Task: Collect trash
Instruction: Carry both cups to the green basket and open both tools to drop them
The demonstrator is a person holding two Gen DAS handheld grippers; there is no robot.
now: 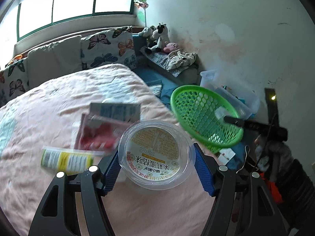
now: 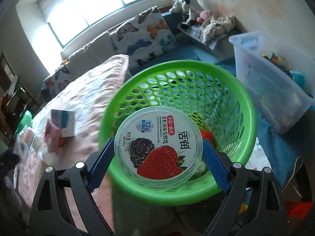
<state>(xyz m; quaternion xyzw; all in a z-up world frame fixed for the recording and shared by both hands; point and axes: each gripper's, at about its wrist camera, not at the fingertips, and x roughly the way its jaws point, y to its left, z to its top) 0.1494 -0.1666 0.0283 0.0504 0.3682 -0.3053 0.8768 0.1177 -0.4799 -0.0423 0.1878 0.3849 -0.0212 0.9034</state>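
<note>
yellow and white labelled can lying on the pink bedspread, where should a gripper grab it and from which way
The yellow and white labelled can lies on its side on the pink bedspread. Probably best to come from above and close across its round body near the middle, jaws square to its long axis. The red and white carton sits close beside it, so stay on the can's clear side.

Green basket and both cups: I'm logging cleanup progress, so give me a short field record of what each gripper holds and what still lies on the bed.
left gripper: jaws shut on a clear cup with a yellow label, above the pink bedcover
right gripper: jaws shut on a strawberry yogurt cup, over the green basket
basket contents: something red, partly hidden
left on bed: blue-white carton, pink-red packet, yellow-green bottle
beside basket: clear storage bin
</note>
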